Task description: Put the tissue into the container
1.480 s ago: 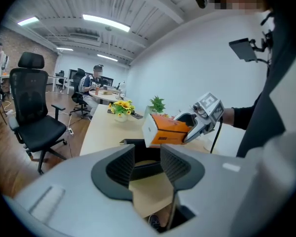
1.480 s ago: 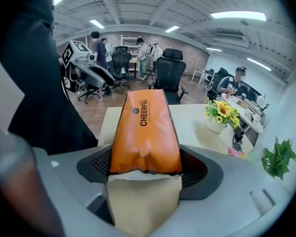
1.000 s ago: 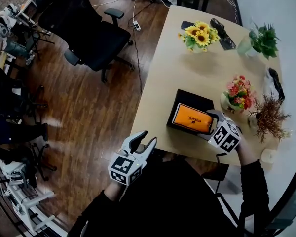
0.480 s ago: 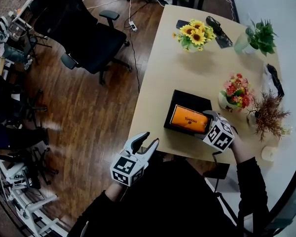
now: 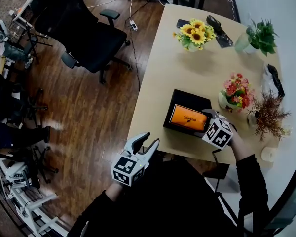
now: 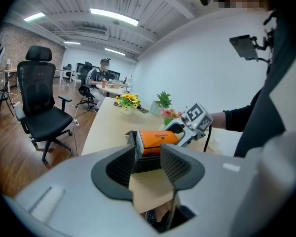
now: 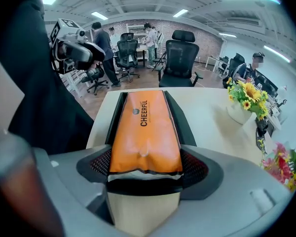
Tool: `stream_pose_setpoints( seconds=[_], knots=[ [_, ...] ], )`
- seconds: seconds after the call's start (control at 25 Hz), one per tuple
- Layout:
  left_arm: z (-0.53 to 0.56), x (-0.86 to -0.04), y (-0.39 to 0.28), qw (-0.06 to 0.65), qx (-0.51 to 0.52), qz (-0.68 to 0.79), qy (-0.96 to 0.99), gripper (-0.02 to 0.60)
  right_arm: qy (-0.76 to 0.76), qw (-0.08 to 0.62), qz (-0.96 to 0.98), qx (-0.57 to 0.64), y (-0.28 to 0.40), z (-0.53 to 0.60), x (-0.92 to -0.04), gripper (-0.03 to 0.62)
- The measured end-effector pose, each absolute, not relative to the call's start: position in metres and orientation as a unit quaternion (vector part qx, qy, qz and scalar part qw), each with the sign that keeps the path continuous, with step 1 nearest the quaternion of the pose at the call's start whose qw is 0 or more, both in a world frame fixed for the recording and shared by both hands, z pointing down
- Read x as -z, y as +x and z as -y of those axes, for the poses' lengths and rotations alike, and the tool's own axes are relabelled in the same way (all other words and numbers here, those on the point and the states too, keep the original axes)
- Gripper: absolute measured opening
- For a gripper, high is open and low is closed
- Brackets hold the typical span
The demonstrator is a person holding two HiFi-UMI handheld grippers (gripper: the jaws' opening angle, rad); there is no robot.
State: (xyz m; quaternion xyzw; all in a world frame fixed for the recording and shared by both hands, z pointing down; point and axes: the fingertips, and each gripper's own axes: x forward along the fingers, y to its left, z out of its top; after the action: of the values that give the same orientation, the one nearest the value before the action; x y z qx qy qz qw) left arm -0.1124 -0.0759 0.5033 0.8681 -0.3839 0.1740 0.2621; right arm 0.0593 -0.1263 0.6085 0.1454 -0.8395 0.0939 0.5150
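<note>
Right gripper view shows the right gripper (image 7: pixel 145 166) clamped on the near end of the orange tissue pack (image 7: pixel 144 125), which lies lengthwise in the black container (image 7: pixel 116 117) on the table (image 5: pixel 187 68). If that end is riding on the near wall, letting go could leave the pack propped on the rim. The left gripper (image 6: pixel 147 163) hangs wide open and empty, just off the table.

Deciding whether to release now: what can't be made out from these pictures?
- Floor of the container: hidden under the tissue pack in the head and right gripper views, so seating is unclear.
- Right hand-held gripper: its grip is covered by its marker cube in the head view.
- Container base: behind the left hand-held gripper in the left gripper view.
</note>
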Motion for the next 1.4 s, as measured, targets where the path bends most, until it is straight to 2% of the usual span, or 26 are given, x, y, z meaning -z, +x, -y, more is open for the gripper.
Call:
stream_pose_setpoints(
  seconds=[0.48, 0.56, 0.68, 1.04, 1.16, 1.24, 1.4],
  knots=[
    [0.072, -0.506, -0.111, 0.278, -0.172, 0.384, 0.863, 0.143, 0.15, 0.499, 0.849, -0.089, 0.058, 0.127, -0.605, 0.406],
    [0.072, -0.507, -0.111, 0.278, -0.174, 0.384, 0.863, 0.143, 0.164, 0.475, 0.859, -0.101, 0.055, 0.13, -0.598, 0.459],
    [0.071, -0.508, -0.112, 0.28, -0.174, 0.385, 0.862, 0.143, 0.182, 0.444, 0.87, -0.112, 0.05, 0.136, -0.583, 0.459],
    [0.07, -0.507, -0.11, 0.278, -0.172, 0.381, 0.865, 0.143, 0.219, 0.414, 0.878, -0.103, 0.052, 0.135, -0.563, 0.455],
    [0.072, -0.506, -0.11, 0.273, -0.171, 0.381, 0.867, 0.143, 0.252, 0.389, 0.881, -0.094, 0.055, 0.133, -0.55, 0.424],
    [0.075, -0.503, -0.109, 0.269, -0.167, 0.382, 0.868, 0.143, 0.297, 0.356, 0.882, -0.082, 0.06, 0.137, -0.534, 0.36],
    [0.085, -0.492, -0.108, 0.262, -0.155, 0.385, 0.871, 0.143, 0.395, 0.27, 0.874, -0.081, 0.073, 0.139, -0.491, 0.284]
  ],
)
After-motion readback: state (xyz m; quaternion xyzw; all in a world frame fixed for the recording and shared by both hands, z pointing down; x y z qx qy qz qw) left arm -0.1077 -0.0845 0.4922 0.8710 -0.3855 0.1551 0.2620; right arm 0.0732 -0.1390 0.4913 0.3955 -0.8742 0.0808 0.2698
